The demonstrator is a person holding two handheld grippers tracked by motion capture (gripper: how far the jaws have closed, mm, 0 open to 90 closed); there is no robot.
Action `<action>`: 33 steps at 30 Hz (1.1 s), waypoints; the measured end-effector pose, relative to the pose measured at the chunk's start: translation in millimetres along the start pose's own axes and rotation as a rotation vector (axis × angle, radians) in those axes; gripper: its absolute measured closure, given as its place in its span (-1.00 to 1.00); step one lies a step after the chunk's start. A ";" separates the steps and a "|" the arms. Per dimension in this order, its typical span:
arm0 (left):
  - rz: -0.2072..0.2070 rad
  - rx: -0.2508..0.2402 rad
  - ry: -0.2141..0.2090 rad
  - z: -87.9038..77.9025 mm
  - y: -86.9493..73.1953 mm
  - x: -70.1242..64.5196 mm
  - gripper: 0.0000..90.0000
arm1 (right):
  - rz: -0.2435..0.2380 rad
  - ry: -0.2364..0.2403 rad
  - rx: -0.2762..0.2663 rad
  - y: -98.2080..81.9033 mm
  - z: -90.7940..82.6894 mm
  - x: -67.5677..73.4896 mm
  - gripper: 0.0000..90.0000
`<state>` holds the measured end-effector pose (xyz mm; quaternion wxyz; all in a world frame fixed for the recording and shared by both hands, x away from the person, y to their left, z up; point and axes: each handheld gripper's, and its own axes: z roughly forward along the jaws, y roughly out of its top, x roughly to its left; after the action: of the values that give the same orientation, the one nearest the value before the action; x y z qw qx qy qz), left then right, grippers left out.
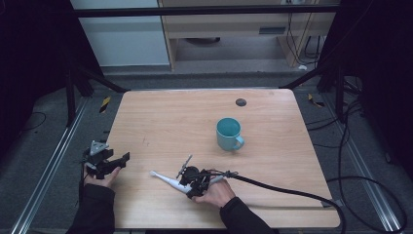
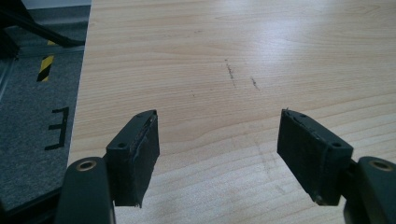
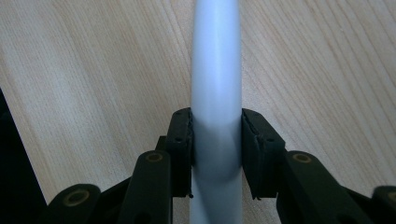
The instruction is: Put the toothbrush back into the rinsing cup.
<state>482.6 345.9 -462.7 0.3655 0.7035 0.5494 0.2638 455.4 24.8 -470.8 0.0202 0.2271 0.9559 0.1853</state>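
Note:
A slim white toothbrush-like handle (image 1: 165, 179) lies low over the wooden table (image 1: 160, 117) near its front edge, with its thin tip pointing left. My right gripper (image 1: 191, 189) is shut on the handle's thick end; in the right gripper view the two jaws press both sides of the white handle (image 3: 216, 70), and my right gripper (image 3: 216, 123) sits close above the wood. A teal mug (image 1: 229, 134) stands upright behind it, handle to the right. My left gripper (image 1: 122, 159) rests at the table's left edge, and my left gripper (image 2: 217, 140) is open with only bare wood between its jaws.
A small dark round spot (image 1: 240, 102) marks the table's far side. A thick black cable (image 1: 292, 192) trails from the right gripper across the front right of the table. Grey floor (image 2: 32, 102) with tape marks lies left of the table edge.

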 end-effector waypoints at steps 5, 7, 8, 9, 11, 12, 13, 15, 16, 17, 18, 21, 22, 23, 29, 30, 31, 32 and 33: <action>-0.001 -0.002 0.002 -0.3 0.1 0.3 -0.35 | 0.007 0.002 -0.014 -0.6 -1.3 0.6 0.47; -0.002 -0.002 0.002 -0.3 0.1 0.5 -0.35 | 0.005 0.008 -0.019 -0.4 -2.5 0.3 0.47; -0.002 -0.002 0.003 -0.3 0.1 0.5 -0.35 | 0.004 0.010 -0.021 -0.2 -3.6 0.1 0.47; -0.002 -0.002 0.003 -0.2 0.0 0.6 -0.35 | 0.004 0.011 -0.028 -0.1 -4.8 -0.1 0.47; -0.002 -0.001 0.004 -0.1 0.0 0.6 -0.35 | 0.006 0.013 -0.037 0.2 -7.9 -0.2 0.47; -0.002 -0.002 0.004 -0.2 -0.1 0.6 -0.35 | 0.005 0.018 -0.046 0.3 -9.1 -0.5 0.47; -0.002 -0.002 0.006 -0.4 0.0 0.9 -0.35 | 0.004 0.021 -0.048 0.4 -10.4 -0.7 0.47; -0.006 -0.003 0.006 -0.7 0.1 1.5 -0.35 | 0.007 0.025 -0.051 0.4 -12.6 -0.6 0.47; -0.008 -0.005 0.007 -0.9 0.1 1.9 -0.35 | 0.008 0.025 -0.051 0.4 -13.6 -0.7 0.47; -0.010 -0.007 0.009 -0.9 0.1 2.2 -0.35 | 0.008 0.025 -0.055 0.1 -14.2 -0.7 0.47; -0.011 -0.006 0.008 -0.9 0.1 2.4 -0.35 | 0.009 0.026 -0.056 0.0 -15.0 -0.9 0.47; -0.013 -0.004 0.012 -0.8 0.1 2.4 -0.35 | 0.007 0.028 -0.068 -0.7 -17.6 -0.4 0.47; -0.014 -0.005 0.012 -0.7 0.1 2.4 -0.35 | 0.008 0.029 -0.072 -0.9 -19.2 0.4 0.47; -0.013 -0.004 0.014 -0.8 0.3 2.5 -0.35 | 0.007 0.030 -0.078 -1.2 -21.1 0.8 0.47; -0.018 -0.002 0.020 -1.1 0.0 4.5 -0.35 | 0.037 0.026 -0.170 -6.7 -38.1 -5.4 0.47; -0.020 -0.002 0.019 -0.9 0.0 4.6 -0.35 | 0.045 0.019 -0.187 -7.7 -41.6 -7.4 0.48; -0.020 -0.001 0.019 -0.5 0.0 4.5 -0.35 | 0.048 0.015 -0.204 -8.4 -45.2 -9.4 0.48; -0.020 0.000 0.019 -0.3 0.0 4.3 -0.35 | 0.056 0.011 -0.218 -9.0 -48.7 -10.9 0.47; -0.019 0.002 0.019 0.1 -0.1 4.0 -0.35 | 0.062 0.011 -0.231 -9.5 -52.0 -12.2 0.47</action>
<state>483.6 349.8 -462.9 0.3621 0.6959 0.5598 0.2667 455.9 -6.4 -426.5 0.0354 0.2516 0.9209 0.2957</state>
